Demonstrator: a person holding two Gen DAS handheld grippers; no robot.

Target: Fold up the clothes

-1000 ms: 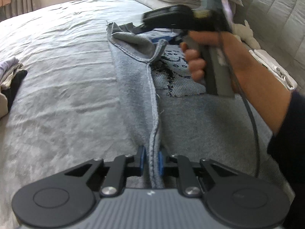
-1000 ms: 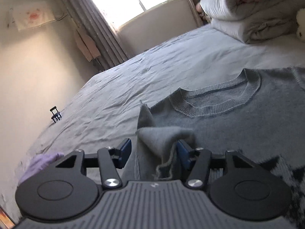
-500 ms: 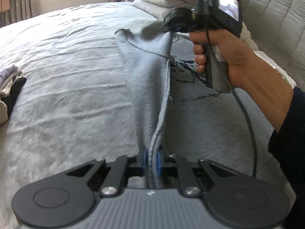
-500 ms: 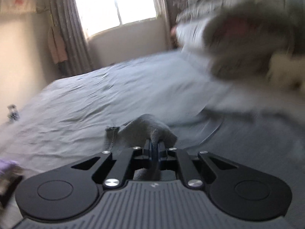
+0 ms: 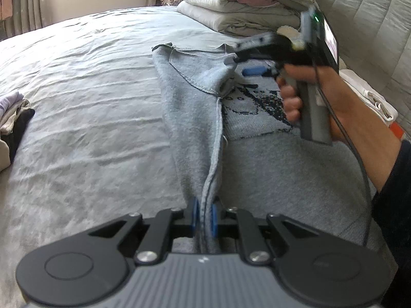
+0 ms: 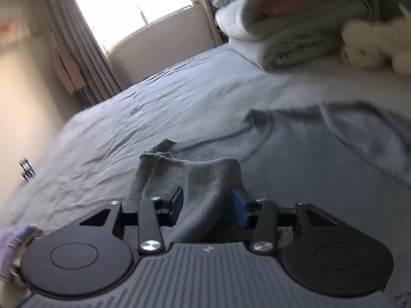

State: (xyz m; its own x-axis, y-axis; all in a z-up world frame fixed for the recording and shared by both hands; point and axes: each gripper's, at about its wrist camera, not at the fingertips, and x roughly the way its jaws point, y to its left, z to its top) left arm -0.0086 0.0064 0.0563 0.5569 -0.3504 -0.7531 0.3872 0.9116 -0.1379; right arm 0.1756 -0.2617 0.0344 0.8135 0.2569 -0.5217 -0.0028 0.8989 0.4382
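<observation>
Your left tool [image 5: 204,218] stays clamped on the sweater [image 5: 195,118] edge; right tool [image 6: 207,204], at its 1 o'clock, is opening around the folded-over side; most folding remains.

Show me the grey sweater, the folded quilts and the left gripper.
grey sweater [image 5: 269,174], left wrist view, flat body.
folded quilts [image 5: 231,7], left wrist view, side of stack.
left gripper [image 5: 204,217], left wrist view, between fingertips.

Wrinkled grey bed [image 5: 84,118] fills the frame; a grey sweater [image 5: 257,166] lies across its centre, folded quilts [image 5: 231,7] stacked upper right, small clothes pile [image 5: 12,118] at left edge.
</observation>
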